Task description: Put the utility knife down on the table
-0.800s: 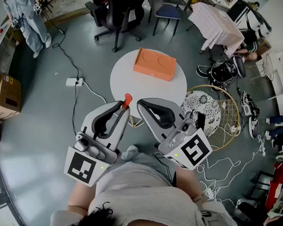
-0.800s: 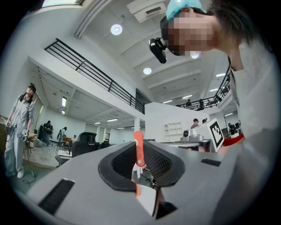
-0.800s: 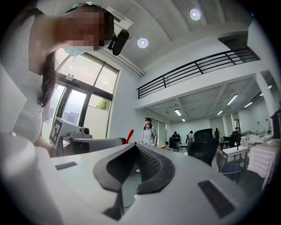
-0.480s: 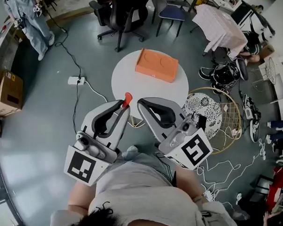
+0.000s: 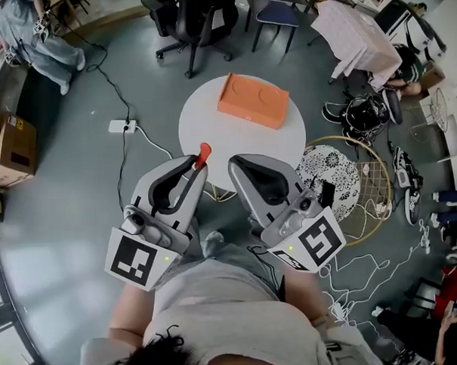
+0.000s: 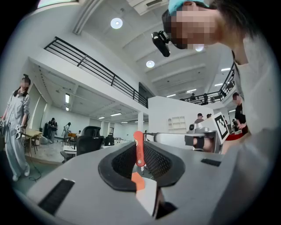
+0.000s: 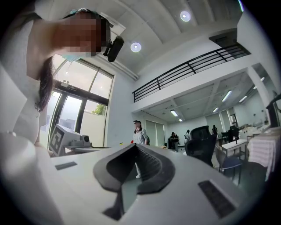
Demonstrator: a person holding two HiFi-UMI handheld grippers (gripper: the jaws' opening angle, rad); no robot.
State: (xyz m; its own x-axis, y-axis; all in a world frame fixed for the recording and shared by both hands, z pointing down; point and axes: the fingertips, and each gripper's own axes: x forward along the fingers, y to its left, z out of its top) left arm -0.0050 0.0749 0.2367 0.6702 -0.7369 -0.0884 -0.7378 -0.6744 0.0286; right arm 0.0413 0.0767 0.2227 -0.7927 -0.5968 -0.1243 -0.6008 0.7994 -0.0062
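Observation:
My left gripper (image 5: 194, 166) is shut on a red utility knife (image 5: 203, 154), whose tip sticks out past the jaw ends toward the round white table (image 5: 211, 133). In the left gripper view the knife (image 6: 138, 147) stands upright between the closed jaws of that gripper (image 6: 139, 169). The right gripper (image 5: 240, 167) is beside it, shut and empty, with its jaw ends at the table's near edge. In its own view the right gripper (image 7: 133, 161) points level across the room with nothing held. Both grippers hover above the floor just short of the table.
An orange box (image 5: 253, 100) lies on the far half of the table. Black office chairs (image 5: 192, 17) stand behind it. A wire basket (image 5: 342, 184) and cables sit on the floor at right, a power strip (image 5: 122, 126) at left, a person (image 5: 33, 39) far left.
Both grippers have shifted slightly forward and up toward the table. The left one still holds the knife. The person at far left has moved a little.

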